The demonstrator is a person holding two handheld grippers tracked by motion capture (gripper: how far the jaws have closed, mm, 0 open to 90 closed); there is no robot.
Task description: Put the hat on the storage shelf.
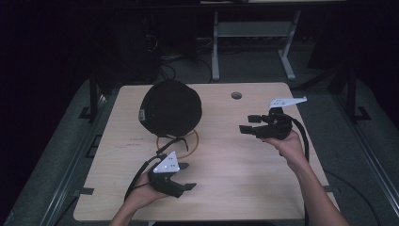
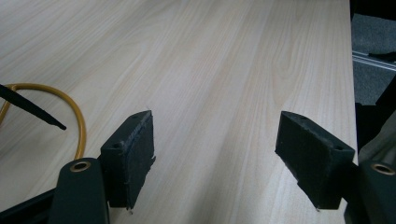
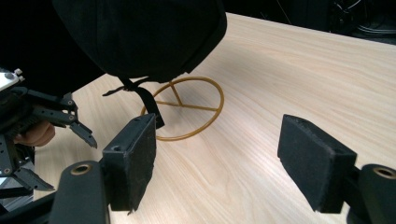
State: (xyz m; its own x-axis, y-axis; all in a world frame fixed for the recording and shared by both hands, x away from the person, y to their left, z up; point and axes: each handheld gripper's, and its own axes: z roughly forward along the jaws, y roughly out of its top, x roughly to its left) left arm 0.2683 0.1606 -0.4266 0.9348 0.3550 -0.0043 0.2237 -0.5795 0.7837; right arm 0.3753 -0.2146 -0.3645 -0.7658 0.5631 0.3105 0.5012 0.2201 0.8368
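Two grippers are in my hands, and neither holds anything: my left gripper (image 1: pixel 184 176) sits low at the near left of the pale wooden table (image 1: pixel 226 188), its jaws spread wide over bare wood and pointing right across the tabletop, while my right gripper (image 1: pixel 248 123) hangs at the right side, also spread wide, its jaws aimed left toward the middle of the table. Between them, at the far left of the table, stands the black rounded cap (image 1: pixel 171 107), perched on a thin yellow wire stand with a ring base (image 1: pixel 192 146). The cap is a dome with no marked long axis from above; its crown faces up and its open underside faces down onto the stand, which rises upright beneath it. A small pale label shows on the cap's left edge. From my right gripper view the cap (image 3: pixel 140 32) fills the upper left, and a black strap (image 3: pixel 148 102) dangles from its lower rim, hanging down across the ring base (image 3: pixel 212 109). The ring lies flat on the wood, with spokes meeting at its centre. In my left gripper view a curve of that yellow ring (image 2: pixel 77 121) shows at the left, just beside my left jaw, not touching it. My right gripper is near the cap but apart from it.
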